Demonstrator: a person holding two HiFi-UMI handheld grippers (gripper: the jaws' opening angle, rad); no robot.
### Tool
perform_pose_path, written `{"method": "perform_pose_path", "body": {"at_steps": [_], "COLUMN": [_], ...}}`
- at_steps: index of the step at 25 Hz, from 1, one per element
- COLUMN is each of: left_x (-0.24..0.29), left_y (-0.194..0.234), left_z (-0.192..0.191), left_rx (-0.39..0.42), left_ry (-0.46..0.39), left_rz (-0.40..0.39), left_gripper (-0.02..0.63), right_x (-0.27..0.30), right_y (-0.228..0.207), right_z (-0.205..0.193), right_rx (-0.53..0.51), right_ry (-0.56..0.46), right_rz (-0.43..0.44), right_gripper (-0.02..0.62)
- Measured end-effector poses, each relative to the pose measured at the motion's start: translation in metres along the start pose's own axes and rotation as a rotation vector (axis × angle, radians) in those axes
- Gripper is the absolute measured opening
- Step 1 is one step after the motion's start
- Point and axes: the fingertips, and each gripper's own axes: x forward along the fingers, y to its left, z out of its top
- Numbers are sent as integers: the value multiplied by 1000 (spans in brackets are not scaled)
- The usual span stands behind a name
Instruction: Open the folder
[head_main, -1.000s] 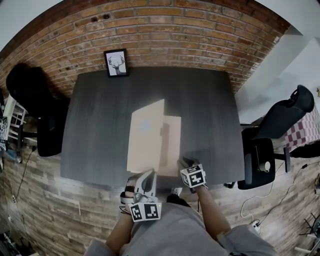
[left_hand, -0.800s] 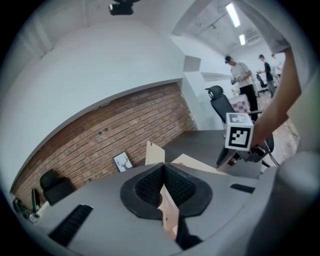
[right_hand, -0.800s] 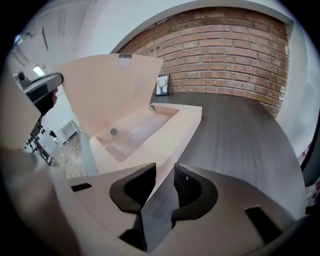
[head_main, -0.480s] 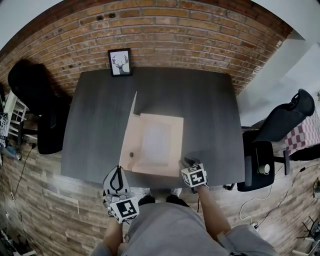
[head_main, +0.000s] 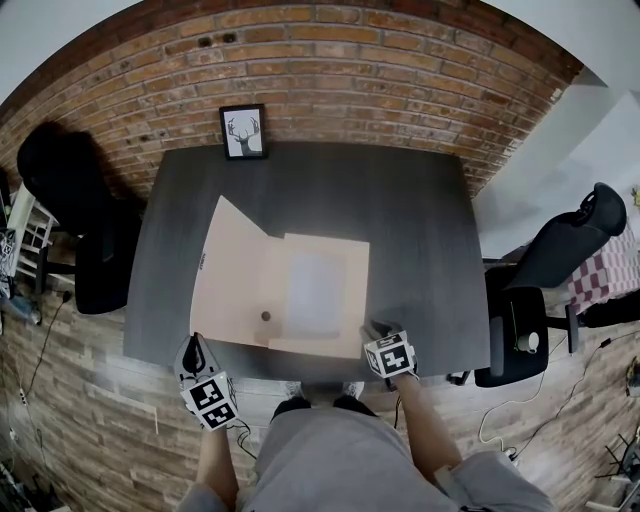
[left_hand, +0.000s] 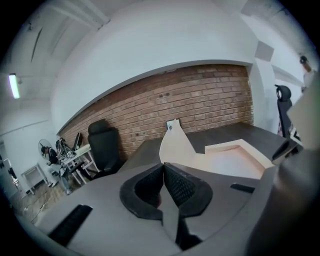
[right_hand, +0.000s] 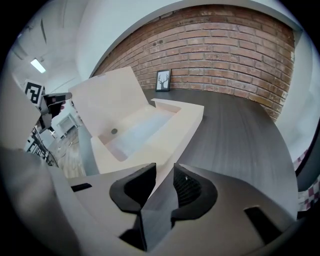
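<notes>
A beige box-type folder (head_main: 315, 290) lies open on the dark table (head_main: 420, 220), with a white sheet inside. Its cover (head_main: 228, 275) leans out to the left, still raised off the table in the right gripper view (right_hand: 107, 95). My left gripper (head_main: 194, 345) sits at the cover's front left corner, and the cover (left_hand: 175, 142) rises straight from the closed jaw tips (left_hand: 163, 167), so it looks shut on that corner. My right gripper (head_main: 372, 328) is at the folder's front right corner, whose pale rim (right_hand: 172, 130) runs between its jaws (right_hand: 163, 175).
A framed deer picture (head_main: 244, 130) leans on the brick wall at the table's back edge. Black office chairs stand to the left (head_main: 70, 190) and right (head_main: 560, 250) of the table. Cables lie on the wooden floor at the right.
The cover has swung from upright over to the left and now leans low. My left gripper moved left along the table's front edge with it. The right gripper stayed put.
</notes>
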Motion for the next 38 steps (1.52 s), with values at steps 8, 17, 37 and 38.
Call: {"method": "perform_pose_path", "body": {"at_steps": [8,17,37,38], "left_x": [39,74,70,69], "left_y": [46,68,73,74], "left_z": [-51,-103,-99,-98], "left_rx": [-137,-153,-141,-138], "left_ry": [146,292,239,238], "left_rz": [74,134,149,159], "left_gripper": [8,14,65,75], "right_x": [-1,-1,-1,-1], "right_y": [-2,-2,-2,-1], "right_z": [0,0,1,1], "right_rx": [-1,7,-29,-32], "right_ry": [4,3,27,26], "right_rz": [-28,-34,-26,-28], "right_gripper": [89,89,89,89]}}
